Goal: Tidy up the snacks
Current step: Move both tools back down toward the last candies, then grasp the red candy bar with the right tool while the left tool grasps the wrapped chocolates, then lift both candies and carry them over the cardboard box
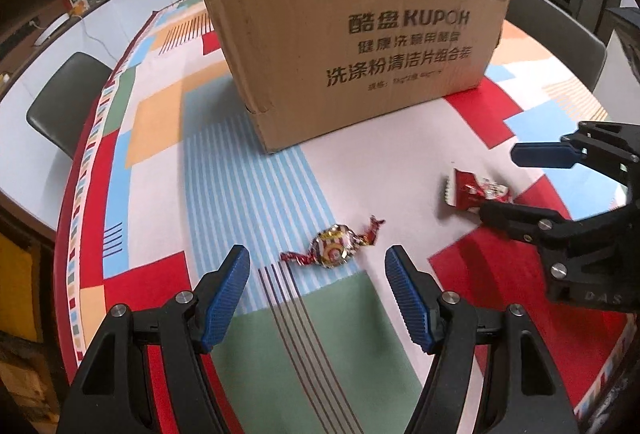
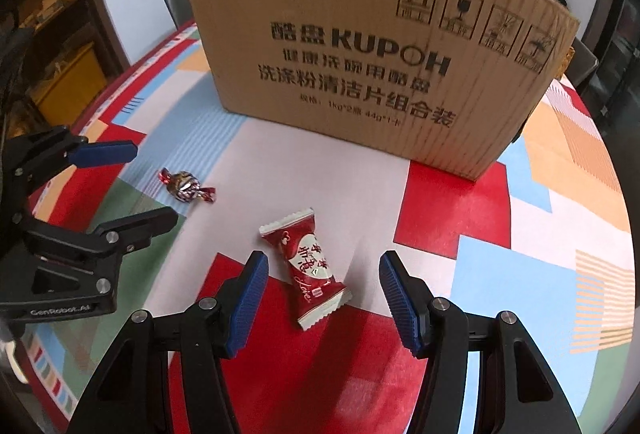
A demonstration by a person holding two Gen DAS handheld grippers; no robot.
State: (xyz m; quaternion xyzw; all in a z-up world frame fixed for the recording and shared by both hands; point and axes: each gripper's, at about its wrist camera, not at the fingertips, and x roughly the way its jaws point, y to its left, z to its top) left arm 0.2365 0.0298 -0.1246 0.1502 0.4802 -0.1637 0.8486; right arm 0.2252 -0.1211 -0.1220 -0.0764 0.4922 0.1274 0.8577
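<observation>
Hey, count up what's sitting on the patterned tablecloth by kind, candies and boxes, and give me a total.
Twist-wrapped candy: 1
Red pillow-pack candy: 1
Cardboard box: 1
Total: 3

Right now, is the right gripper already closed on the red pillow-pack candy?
No. In the right wrist view the right gripper stands open, and the red pillow-pack candy lies on the tablecloth between its blue pads, touching neither.

Cardboard box (image 2: 360, 65) walls off the far side; tablecloth (image 2: 460, 201) before it lies open.
</observation>
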